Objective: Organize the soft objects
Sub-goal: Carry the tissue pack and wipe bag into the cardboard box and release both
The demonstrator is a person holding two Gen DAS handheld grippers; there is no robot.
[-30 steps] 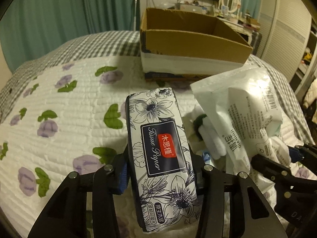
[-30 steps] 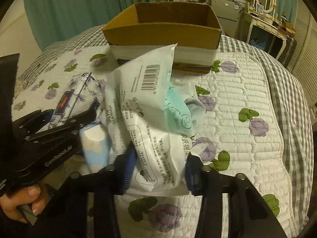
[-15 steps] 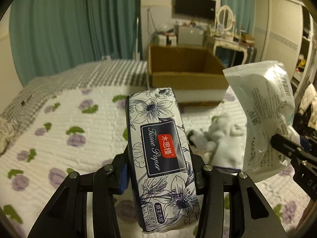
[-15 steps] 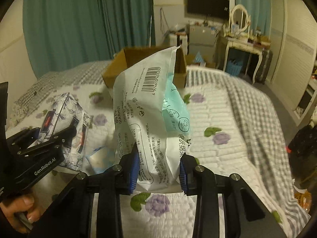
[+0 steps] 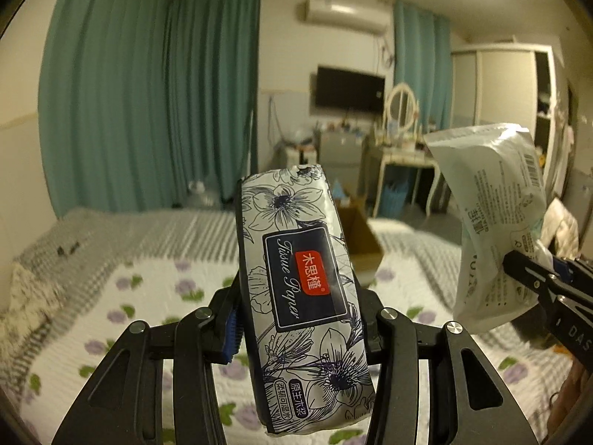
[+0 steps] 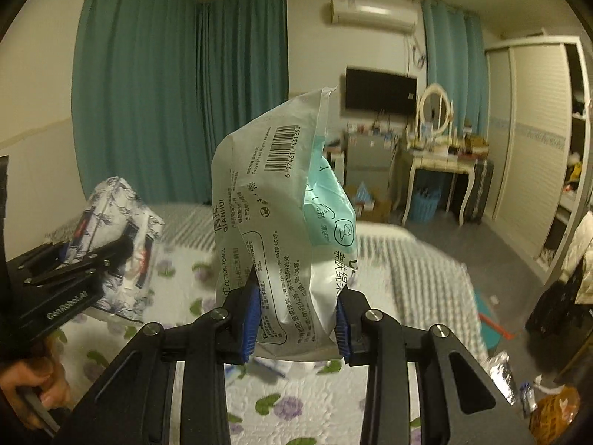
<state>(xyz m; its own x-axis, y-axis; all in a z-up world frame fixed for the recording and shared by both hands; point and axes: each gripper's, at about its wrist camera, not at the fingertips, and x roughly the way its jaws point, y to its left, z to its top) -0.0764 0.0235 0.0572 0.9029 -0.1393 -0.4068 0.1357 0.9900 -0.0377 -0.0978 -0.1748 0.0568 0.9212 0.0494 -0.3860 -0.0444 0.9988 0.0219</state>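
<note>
**Dim, warm room under a ceiling lamp**

Light came from overhead, a glow at the top right of the left view. The bed quilt [image 5: 155,296] and far furniture were smeared with motion blur, while the held tissue pack [image 5: 300,282] stayed sharp. Fisheye bending curved the curtains [image 6: 148,85]; corners went black.

Both claws raised: tissue pack [image 5: 304,289] & cotton towel bag [image 6: 285,222] now high above bed.

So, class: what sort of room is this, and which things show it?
Most likely a home bedroom: a bed with a floral quilt, a dressing table with an oval mirror, and a sliding wardrobe.
</note>
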